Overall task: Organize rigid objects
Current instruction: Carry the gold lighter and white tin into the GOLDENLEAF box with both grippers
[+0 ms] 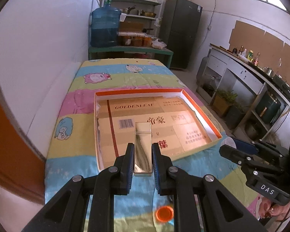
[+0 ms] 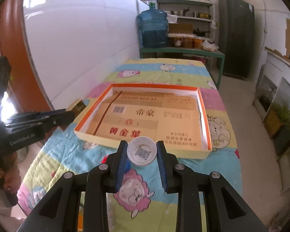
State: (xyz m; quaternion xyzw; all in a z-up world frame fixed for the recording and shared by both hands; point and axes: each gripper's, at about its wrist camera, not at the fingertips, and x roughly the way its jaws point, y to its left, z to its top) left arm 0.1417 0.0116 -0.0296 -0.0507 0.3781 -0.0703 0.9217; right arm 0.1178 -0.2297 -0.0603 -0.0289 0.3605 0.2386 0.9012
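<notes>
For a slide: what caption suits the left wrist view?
Left gripper holds gold bar over tray.

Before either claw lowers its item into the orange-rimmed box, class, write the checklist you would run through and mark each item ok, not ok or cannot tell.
1. Left claw grips the gold bar on both sides: ok.
2. Right claw grips the white cap on both sides: ok.
3. Orange-rimmed box is open, with only a flattened carton lining its floor: ok.
4. Gold bar is over the box: ok, above its near part.
5. White cap is past the box's near wall: cannot tell.
6. Loose orange cap on the cloth is out of the way: ok, it lies behind the left claw.
</notes>
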